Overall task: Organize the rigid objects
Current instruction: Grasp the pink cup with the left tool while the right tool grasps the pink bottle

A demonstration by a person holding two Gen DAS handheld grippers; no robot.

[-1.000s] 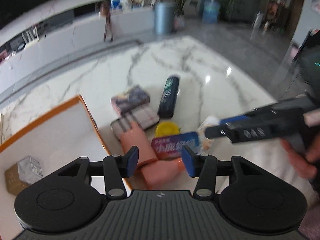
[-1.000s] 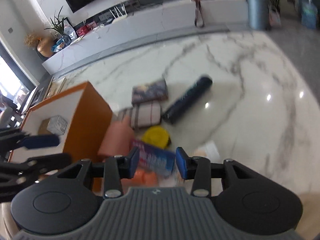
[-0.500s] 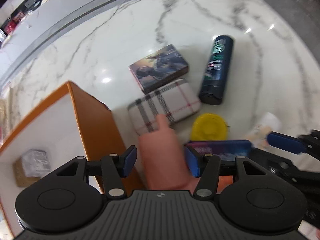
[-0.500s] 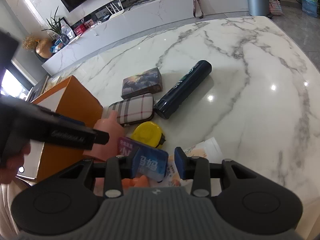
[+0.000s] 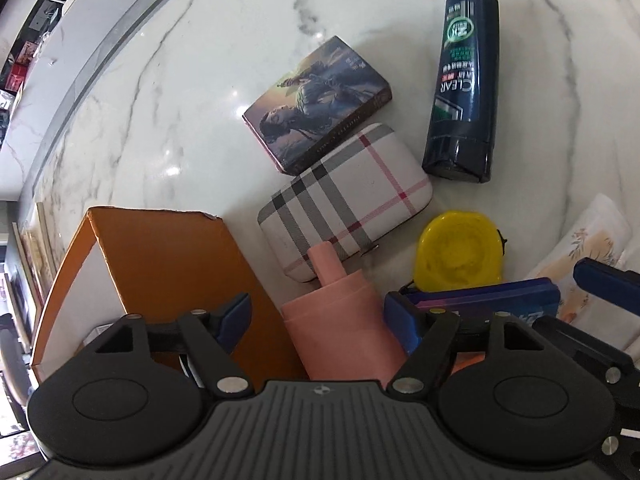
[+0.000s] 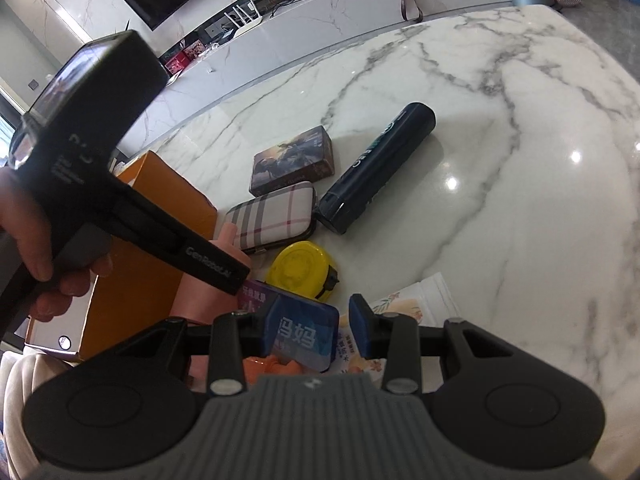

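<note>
Two claws poised over a cluttered marble desk

Two claws are spread, neither pinching anything. The left claw [image 5: 318,318] straddles a pink bottle [image 5: 340,320] lying just beside an orange box [image 5: 168,256], its nozzle touching a plaid case [image 5: 348,204]. The bottle looks light, stiff and smooth; the broad body, not the thin nozzle, seems the safest hold. The right claw [image 6: 316,330] frames a blue packet [image 6: 304,334], probably light and flat, best pinched across its thin edges. Beyond lie a yellow tape measure [image 5: 460,252], a picture box [image 5: 316,100] and a dark shampoo bottle [image 5: 464,84], likely heavier and slippery. A floral tissue pack [image 6: 404,312] sits beside the packet.
</note>
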